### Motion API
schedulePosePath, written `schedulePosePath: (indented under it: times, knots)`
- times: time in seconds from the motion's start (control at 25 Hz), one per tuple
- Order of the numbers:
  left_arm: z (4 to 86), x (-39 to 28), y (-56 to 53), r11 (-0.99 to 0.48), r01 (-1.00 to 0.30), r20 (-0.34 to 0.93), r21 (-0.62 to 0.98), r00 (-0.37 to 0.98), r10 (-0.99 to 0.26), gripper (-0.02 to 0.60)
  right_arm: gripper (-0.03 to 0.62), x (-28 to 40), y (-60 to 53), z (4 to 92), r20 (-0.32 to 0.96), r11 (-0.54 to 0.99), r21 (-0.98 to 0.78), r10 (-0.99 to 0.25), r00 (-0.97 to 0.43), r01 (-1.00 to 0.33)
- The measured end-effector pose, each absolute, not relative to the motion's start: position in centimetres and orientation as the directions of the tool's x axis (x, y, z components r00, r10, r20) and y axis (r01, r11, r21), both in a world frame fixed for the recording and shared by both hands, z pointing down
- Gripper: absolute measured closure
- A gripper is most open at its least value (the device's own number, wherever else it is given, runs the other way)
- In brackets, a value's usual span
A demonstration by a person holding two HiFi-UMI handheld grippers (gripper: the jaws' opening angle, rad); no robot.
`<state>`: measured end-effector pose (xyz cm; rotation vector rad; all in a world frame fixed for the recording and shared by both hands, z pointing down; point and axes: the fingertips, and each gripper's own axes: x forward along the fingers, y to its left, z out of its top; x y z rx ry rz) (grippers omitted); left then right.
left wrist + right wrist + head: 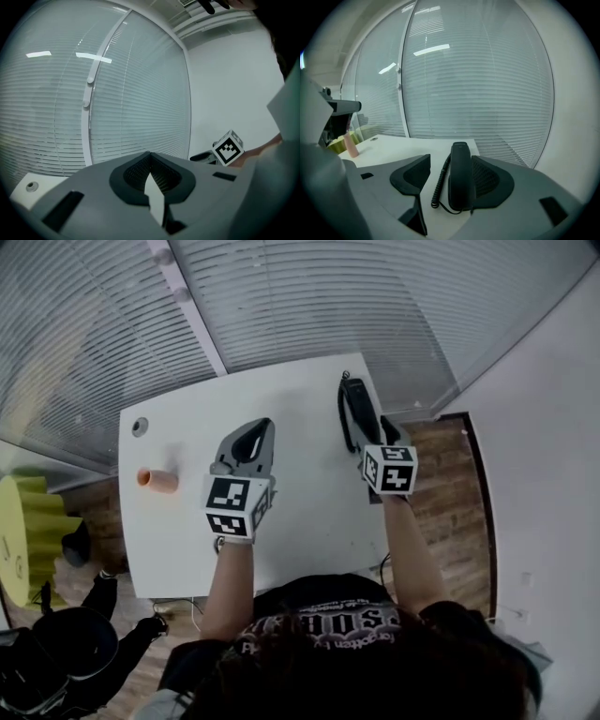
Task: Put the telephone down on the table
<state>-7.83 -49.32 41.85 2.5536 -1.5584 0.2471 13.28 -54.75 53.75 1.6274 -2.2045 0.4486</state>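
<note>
A black telephone handset [355, 407] with a coiled cord lies at the far right of the white table [300, 502]. My right gripper [360, 418] is open around it. In the right gripper view the handset [461, 173] rests against the right jaw's pad, the cord [438, 180] runs along its left side, and the left jaw stands apart with bare table between. My left gripper [259, 434] hangs over the table's middle, shut on nothing. In its own view its tips [150, 154] meet, leaving only a thin sliver lower down.
An orange-pink cylinder [157, 479] lies near the table's left edge, with a round grommet [140, 426] behind it. Window blinds [309, 296] run behind the table and a white wall [544, 484] stands to the right. A yellow-green chair [23, 521] stands on the floor at left.
</note>
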Motion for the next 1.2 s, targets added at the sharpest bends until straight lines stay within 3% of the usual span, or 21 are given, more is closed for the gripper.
schedulePosePath:
  times: [0.12,0.36,0.6,1.2]
  knots:
    - [41.7,-8.2,-48.3,-0.451,-0.892,0.207,0.033,0.447,-0.87,0.583,0.309,12.6,-53.4,51.8,0.424,0.302,-0.059,-0.856,-0.298,-0.952]
    - [41.4,-9.0,-45.5,-0.475,-0.88,0.187,0.023,0.47,-0.862,0.581,0.44,11.0,-49.8,48.2,0.342,0.308,0.0,-0.894,-0.29,-0.951]
    - [40.5,-10.7,-42.6,-0.487,-0.873,0.165,0.019,0.483,-0.86,0.582,0.525,8.7,-45.8,45.1,0.265,0.314,0.016,-0.917,-0.299,-0.949]
    - [39.3,-12.7,-37.6,-0.445,-0.895,0.147,0.02,0.443,-0.884,0.583,0.553,7.0,-40.0,38.6,0.134,0.322,-0.007,-0.938,-0.32,-0.947]
